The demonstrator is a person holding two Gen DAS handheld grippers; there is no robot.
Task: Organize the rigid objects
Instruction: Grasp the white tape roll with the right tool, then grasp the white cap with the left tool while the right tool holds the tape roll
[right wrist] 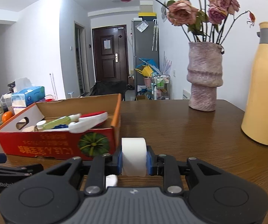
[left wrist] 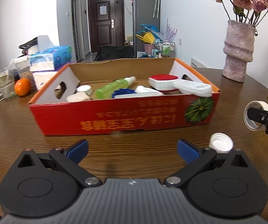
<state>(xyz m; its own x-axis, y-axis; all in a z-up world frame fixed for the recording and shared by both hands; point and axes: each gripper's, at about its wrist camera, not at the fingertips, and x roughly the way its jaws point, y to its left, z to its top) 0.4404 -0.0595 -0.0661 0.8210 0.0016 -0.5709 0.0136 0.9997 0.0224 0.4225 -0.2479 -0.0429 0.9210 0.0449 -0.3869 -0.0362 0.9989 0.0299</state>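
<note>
Right wrist view: tape roll gripped, box to the left

Going left to right, the open cardboard box [right wrist: 59, 140] sits on the table [right wrist: 190, 130], already holding a green bottle [right wrist: 59, 122] and a white brush [right wrist: 89, 123]. The right gripper [right wrist: 134, 160] clamps the tape roll [right wrist: 134, 156] by its flat sides. I judge it should lift above the box's near wall, then drop over a free spot. The left gripper [left wrist: 132, 149] is open and empty, a white cap [left wrist: 221, 143] just beside it. Bare table lies right, before the vase [right wrist: 205, 78] and jug [right wrist: 264, 85]
</note>
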